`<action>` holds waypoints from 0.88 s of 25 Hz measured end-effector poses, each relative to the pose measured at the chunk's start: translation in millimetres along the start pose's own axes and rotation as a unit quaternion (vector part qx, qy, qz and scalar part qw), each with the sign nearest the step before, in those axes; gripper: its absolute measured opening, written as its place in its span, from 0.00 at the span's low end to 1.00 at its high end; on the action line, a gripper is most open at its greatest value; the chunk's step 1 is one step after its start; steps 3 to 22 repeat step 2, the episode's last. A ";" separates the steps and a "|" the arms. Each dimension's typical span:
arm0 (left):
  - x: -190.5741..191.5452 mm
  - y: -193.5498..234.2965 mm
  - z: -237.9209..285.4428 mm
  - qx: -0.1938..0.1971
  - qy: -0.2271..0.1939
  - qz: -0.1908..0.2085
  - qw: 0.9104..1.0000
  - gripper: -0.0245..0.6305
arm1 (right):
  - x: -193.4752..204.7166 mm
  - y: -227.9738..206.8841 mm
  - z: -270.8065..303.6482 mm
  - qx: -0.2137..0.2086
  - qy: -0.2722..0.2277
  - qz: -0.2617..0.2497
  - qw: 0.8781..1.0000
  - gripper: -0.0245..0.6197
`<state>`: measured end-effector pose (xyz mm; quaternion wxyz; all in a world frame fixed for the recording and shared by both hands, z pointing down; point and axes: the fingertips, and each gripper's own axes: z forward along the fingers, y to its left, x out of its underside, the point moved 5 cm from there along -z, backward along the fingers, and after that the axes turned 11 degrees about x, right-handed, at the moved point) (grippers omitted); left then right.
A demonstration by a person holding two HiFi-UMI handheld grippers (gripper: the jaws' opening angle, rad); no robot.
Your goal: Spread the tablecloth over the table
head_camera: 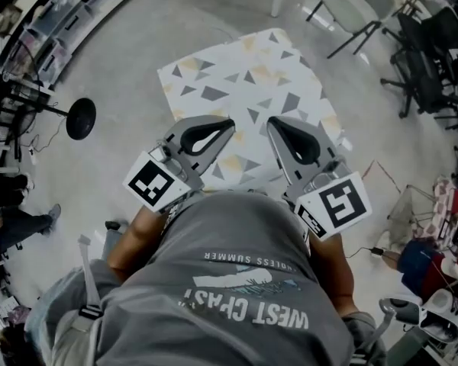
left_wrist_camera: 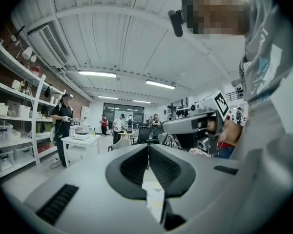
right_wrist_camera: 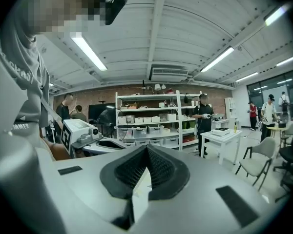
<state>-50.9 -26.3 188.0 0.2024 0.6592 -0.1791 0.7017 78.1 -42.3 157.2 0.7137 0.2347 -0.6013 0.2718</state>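
Note:
The tablecloth (head_camera: 244, 75), white with grey and yellow triangles, stretches out ahead of me above the grey floor; no table shows under it. My left gripper (head_camera: 229, 123) and right gripper (head_camera: 272, 121) sit side by side at its near edge. Each is shut on that edge. In the left gripper view a white fold of the tablecloth (left_wrist_camera: 154, 196) is pinched between the closed jaws of the left gripper (left_wrist_camera: 148, 147). The right gripper view shows the same: a strip of cloth (right_wrist_camera: 139, 194) hangs from the right gripper (right_wrist_camera: 147, 150).
A black round stand base (head_camera: 81, 118) lies on the floor at left, near shelving (head_camera: 30, 21). Grey chairs (head_camera: 359, 14) and black office chairs (head_camera: 435, 59) stand at the far right. A white table (right_wrist_camera: 222, 135), storage shelves (right_wrist_camera: 149, 116) and several people are around the room.

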 end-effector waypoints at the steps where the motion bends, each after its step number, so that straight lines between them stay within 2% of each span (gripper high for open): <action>1: -0.3 -2.0 1.1 0.000 0.001 0.000 1.000 0.04 | 0.4 -1.5 -2.2 0.001 -0.001 0.001 1.000 0.05; 22: -0.6 -4.0 2.0 0.000 0.001 0.001 1.000 0.04 | 0.7 -3.0 -4.4 0.002 -0.001 0.001 1.000 0.05</action>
